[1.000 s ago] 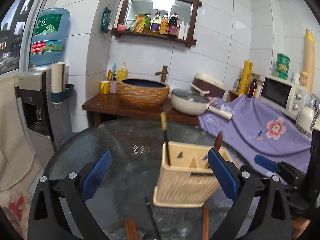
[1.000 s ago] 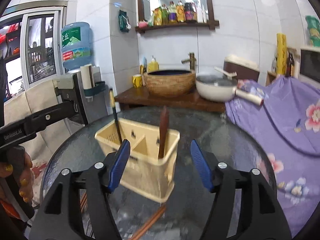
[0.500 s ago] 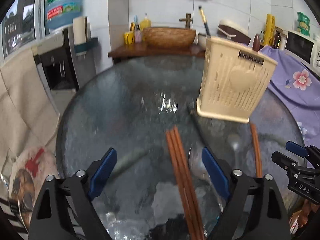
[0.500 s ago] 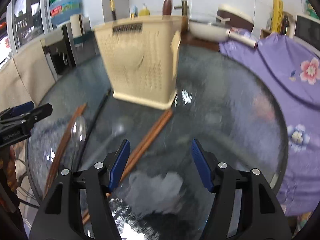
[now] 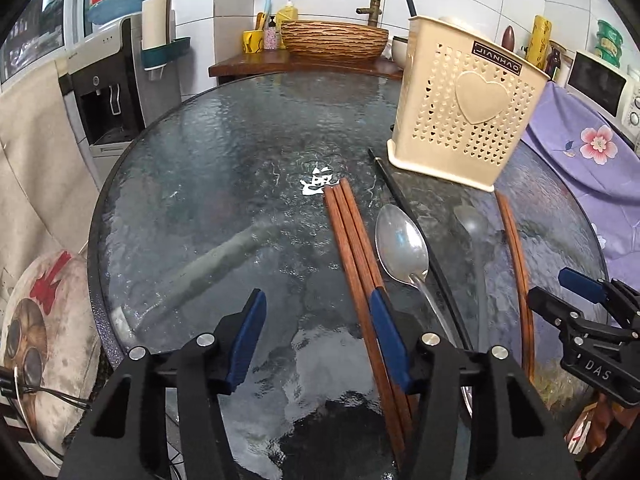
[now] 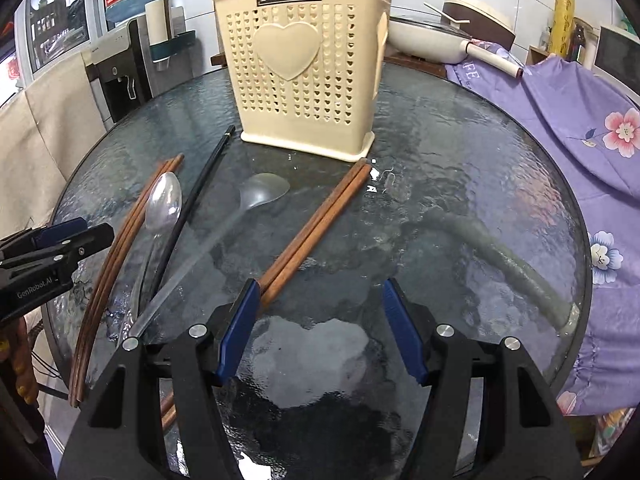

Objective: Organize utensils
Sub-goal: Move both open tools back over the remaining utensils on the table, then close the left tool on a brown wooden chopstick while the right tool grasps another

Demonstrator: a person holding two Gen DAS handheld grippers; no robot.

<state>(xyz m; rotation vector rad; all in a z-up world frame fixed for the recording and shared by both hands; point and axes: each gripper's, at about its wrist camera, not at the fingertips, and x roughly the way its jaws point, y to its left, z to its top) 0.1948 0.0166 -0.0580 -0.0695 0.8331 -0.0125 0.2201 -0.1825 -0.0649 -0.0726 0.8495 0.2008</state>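
Both hand-held grippers hover low over the glass surface (image 5: 224, 152), each spread wide and holding nothing: the left (image 5: 318, 338) beside a brown chopstick pair (image 5: 352, 248), the right (image 6: 320, 328) just past another pair (image 6: 316, 228). A metal spoon (image 5: 402, 248), a clear spoon (image 6: 256, 196) and a black chopstick (image 6: 192, 196) lie between the pairs. The beige holder (image 6: 304, 68) stands upright behind them.

Left wrist view low over glass table (image 5: 192, 168), facing utensil holder (image 5: 464, 112) ahead-right, right wrist view equally low, holder (image 6: 304, 76) ahead, 2 views sharing tabletop utensils.
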